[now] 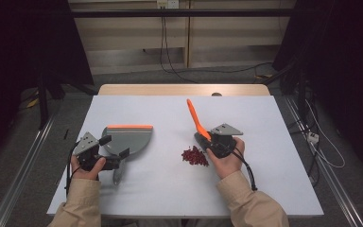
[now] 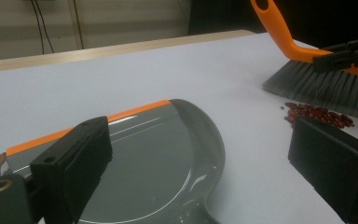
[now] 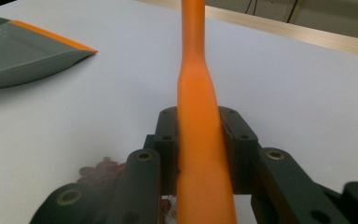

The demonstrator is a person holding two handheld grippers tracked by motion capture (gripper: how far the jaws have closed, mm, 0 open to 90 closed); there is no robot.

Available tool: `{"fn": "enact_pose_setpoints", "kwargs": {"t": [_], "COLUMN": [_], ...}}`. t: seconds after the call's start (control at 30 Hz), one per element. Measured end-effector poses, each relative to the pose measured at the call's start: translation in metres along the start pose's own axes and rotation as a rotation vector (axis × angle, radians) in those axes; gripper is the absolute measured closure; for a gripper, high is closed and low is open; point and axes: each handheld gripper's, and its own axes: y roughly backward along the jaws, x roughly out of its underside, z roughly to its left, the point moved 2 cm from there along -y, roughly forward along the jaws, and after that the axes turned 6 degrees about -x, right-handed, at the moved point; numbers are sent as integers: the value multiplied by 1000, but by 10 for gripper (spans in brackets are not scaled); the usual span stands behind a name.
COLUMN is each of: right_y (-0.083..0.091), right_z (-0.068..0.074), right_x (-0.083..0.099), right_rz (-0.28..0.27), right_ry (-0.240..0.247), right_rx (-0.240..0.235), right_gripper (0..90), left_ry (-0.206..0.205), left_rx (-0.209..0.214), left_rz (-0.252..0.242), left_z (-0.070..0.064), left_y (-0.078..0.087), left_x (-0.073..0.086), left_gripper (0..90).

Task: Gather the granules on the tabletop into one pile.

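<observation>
A grey dustpan [image 1: 128, 138] with an orange lip lies flat at the table's left, its handle toward the near edge. My left gripper [image 1: 114, 146] is open, its jaws set wide over the pan's rear [image 2: 158, 154] and closed on nothing. My right gripper [image 1: 207, 137] is shut on the orange handle [image 3: 200, 140] of a small brush. The brush's grey bristles [image 2: 317, 88] stand just behind a small pile of red beans [image 1: 194, 156] on the table. The handle slants up and away toward the far side.
The white table top [image 1: 179, 109] has bare surface behind and to the right of the beans. A wooden strip [image 1: 184, 89] runs along its far edge. Cables hang on the wall beyond and lie on the floor at the right.
</observation>
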Motion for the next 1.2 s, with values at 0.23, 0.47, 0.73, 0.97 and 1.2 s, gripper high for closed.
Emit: {"fn": "enact_pose_setpoints", "kwargs": {"t": [0.23, 0.47, 0.73, 0.97, 1.2], "right_y": [0, 11, 21, 30, 30], "right_z": [10, 3, -5, -17, -19], "right_x": [-3, -6, -3, 1, 1], "right_rz": [-4, -24, -37, -49, -44], "right_ry": [27, 27, 20, 18, 26], "right_rx": [-31, -45, -73, -86, -91], "right_gripper": [713, 713, 713, 712, 713], "left_ry": [1, -18, -28, -4, 6], "left_rx": [-3, 6, -32, -86, -138], "left_rz": [0, 23, 82, 170, 252], "left_z": [0, -3, -10, -9, -7], "left_y": [1, 0, 6, 9, 7], "left_x": [0, 0, -1, 10, 20], "left_gripper": [58, 58, 59, 72, 93]}}
